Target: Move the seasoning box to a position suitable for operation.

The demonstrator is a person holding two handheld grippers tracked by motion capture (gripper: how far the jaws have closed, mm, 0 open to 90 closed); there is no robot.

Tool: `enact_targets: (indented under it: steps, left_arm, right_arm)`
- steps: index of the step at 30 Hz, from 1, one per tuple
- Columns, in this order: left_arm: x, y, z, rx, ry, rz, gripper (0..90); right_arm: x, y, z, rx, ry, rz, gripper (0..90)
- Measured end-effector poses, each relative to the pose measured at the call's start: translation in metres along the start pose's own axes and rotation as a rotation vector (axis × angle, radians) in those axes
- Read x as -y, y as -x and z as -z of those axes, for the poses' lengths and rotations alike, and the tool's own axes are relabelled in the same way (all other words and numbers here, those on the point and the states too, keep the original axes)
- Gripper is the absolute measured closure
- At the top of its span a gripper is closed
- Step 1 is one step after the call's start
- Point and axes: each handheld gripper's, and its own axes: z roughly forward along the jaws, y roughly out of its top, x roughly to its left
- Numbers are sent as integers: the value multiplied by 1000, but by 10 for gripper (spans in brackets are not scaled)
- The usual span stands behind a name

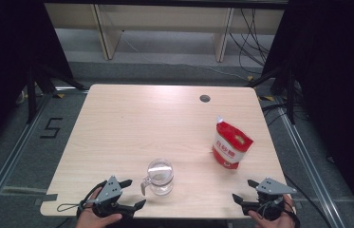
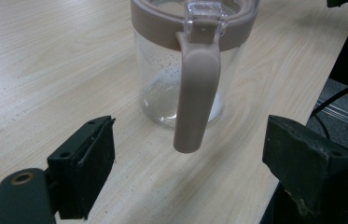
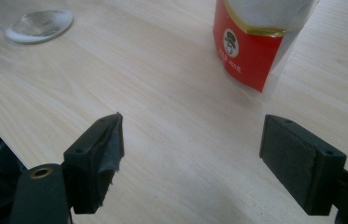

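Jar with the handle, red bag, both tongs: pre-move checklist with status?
1. Left tongs open, nothing between the jaws: ok.
2. Right tongs open, nothing between the jaws: ok.
3. Jar upright on the table, handle pointing at the left tongs: ok.
4. Jar lid open or shut: cannot tell; the rim ring and a clear latch are in place.
5. Red bag standing, apart from the jar, ahead of the right tongs: ok.
6. Bag top sealed or cut: cannot tell.
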Motion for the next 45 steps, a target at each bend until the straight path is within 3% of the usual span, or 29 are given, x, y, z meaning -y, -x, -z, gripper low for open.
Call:
enact_targets:
  steps: [4,6,8,9,10,12,13,17,18,19,20,22,25,26,27,29,30,32,34,36,37,39,41,42,43,44,45]
  left_arm:
    - [-1,0,1,-22,-11,-12,180]
    - [-1,0,1,-16,-1,-17,209]
    - [-1,1,0,-8,5,-1,219]
    - [-1,0,1,-19,-9,-20,231]
    - [-1,1,0,-9,5,-12,260]
    - [-2,2,-1,-6,11,-10,264]
    - [-3,3,-1,-14,9,-32,290]
    - [-4,7,-4,-28,13,-48,312]
    - [-5,8,-4,-39,-2,-71,316]
    - [-5,8,-4,-39,-2,-71,317]
    - [-5,10,-6,-47,-3,-65,317]
    - [-7,9,-6,-52,-27,-93,338]
    - [-8,10,-7,-69,-9,-101,387]
    - [-8,12,-8,-69,-9,-85,387]
    - [-9,10,-7,-76,-27,-117,410]
    - [-9,9,-7,-72,-25,-126,453]
    - [-9,11,-8,-68,-12,-110,470]
    - [-11,9,-8,-69,-4,-101,538]
    - [-12,9,-9,-63,13,-90,579]
    - [-13,8,-9,-62,4,-105,659]
    - [-12,8,-9,-60,4,-95,659]
    - [-11,9,-10,-48,13,-74,697]
    - [-12,7,-8,-73,9,-103,716]
    - [-12,7,-8,-87,14,-90,718]
    - [-13,1,-7,-100,9,-139,719]
    - [-13,-2,-7,-110,16,-114,723]
    - [-13,-2,-7,-110,16,-114,724]
  right_arm:
    - [0,0,-1,6,5,-9,220]
    - [0,-2,0,14,0,-47,219]
    - [0,-2,1,25,1,-45,215]
    - [0,-2,1,28,5,-45,209]
    - [0,0,0,29,8,-15,203]
    - [0,0,-1,24,3,-15,204]
    - [0,-3,0,17,7,-42,203]
    - [0,-4,-1,17,-16,-46,203]
    - [0,-1,-2,8,2,-9,204]
    - [0,-1,-2,8,2,-9,204]
    - [0,-3,-1,21,0,-40,204]
    - [0,-4,-1,17,-14,-41,203]
    - [0,-1,-3,19,-12,-5,204]
    - [0,-1,-4,9,-13,2,205]
    - [0,-2,-3,10,-11,-4,207]
    - [0,-2,-3,9,-12,5,207]
    - [0,-1,-3,25,-12,12,207]
    - [1,-4,-3,7,-29,-25,213]
    - [1,-4,-4,-6,-28,-27,219]
    - [1,-1,-5,-7,-19,-1,218]
    - [1,-3,-4,0,-26,-26,218]
    - [1,-1,-4,2,-23,-7,218]
    - [1,-2,-4,-6,-26,-13,221]
    - [1,-2,-4,-7,-24,-7,223]
    - [1,-1,-5,-2,-15,11,223]
    - [1,-1,-5,-3,-17,13,223]
    - [1,-1,-5,-3,-17,13,223]
